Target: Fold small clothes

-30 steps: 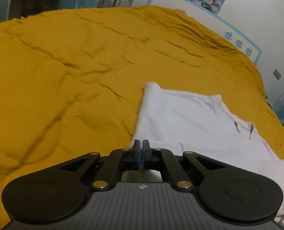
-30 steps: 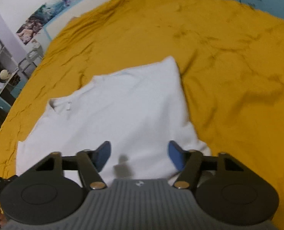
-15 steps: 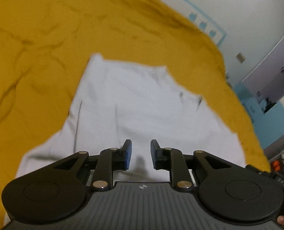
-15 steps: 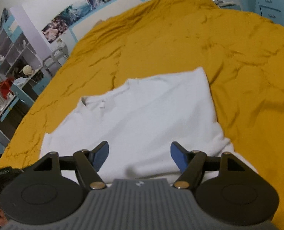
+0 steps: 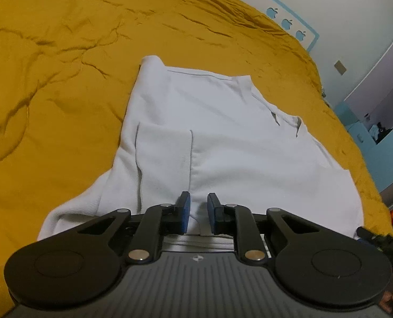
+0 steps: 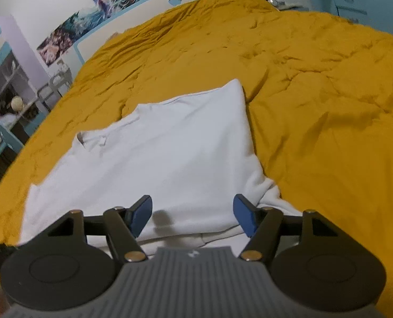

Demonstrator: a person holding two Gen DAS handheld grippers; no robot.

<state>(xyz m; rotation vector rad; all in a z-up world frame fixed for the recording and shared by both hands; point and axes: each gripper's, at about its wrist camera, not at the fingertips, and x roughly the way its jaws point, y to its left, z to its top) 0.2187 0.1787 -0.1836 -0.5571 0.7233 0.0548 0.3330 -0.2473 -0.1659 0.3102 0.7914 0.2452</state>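
Jaws: left gripper (image 5: 196, 213) stands narrowly apart and has just closed a little, nothing pinched; right gripper (image 6: 193, 216) stands wide and has just closed a little, nothing between | shirt (image 5: 223, 143): white, partly folded, flat on yellow bedcover (image 5: 63, 66), under both grippers' tips

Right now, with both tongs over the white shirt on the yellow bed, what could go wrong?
The left tongs stand only narrowly open over the folded sleeve; closing here might pinch just that layer and undo the fold. The right tongs gape wide near the rumpled corner, so they may gather uneven cloth. The soft, wrinkled cover could lift with the shirt.
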